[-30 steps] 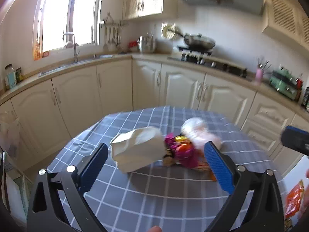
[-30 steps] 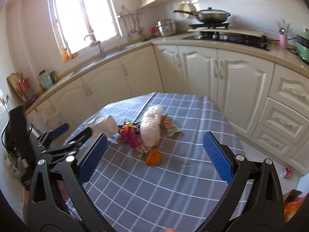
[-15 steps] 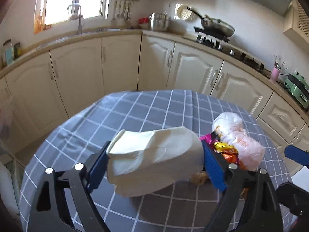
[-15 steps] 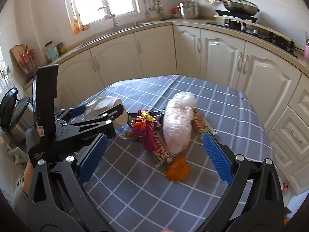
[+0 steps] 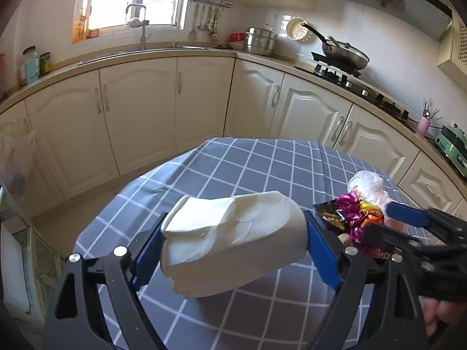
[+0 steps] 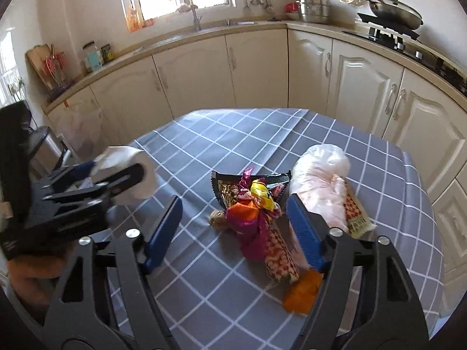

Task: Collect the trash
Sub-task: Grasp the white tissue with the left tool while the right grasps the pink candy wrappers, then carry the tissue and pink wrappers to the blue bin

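Note:
A crushed white paper cup (image 5: 233, 242) lies sideways between the blue pads of my left gripper (image 5: 235, 218), and both pads press on its ends. The right wrist view shows that gripper (image 6: 116, 175) with the cup (image 6: 128, 157) at the table's left edge. My right gripper (image 6: 235, 201) hangs low over a heap of foil wrappers (image 6: 251, 213); its jaws are closing with the heap between them. The left pad stands apart from the heap. A pink-white plastic bag (image 6: 321, 180) lies just outside the right pad. An orange scrap (image 6: 303, 291) sits under that finger.
The table wears a grey checked cloth (image 6: 233, 140). A black snack packet (image 6: 227, 186) and a patterned wrapper (image 6: 356, 215) lie by the heap. A steel bin (image 6: 49, 148) stands left of the table. Cream cabinets (image 6: 256, 67) ring the room behind.
My left gripper moved in and shut on the white cup. My right gripper came down over the wrapper heap and its jaws have narrowed around it.

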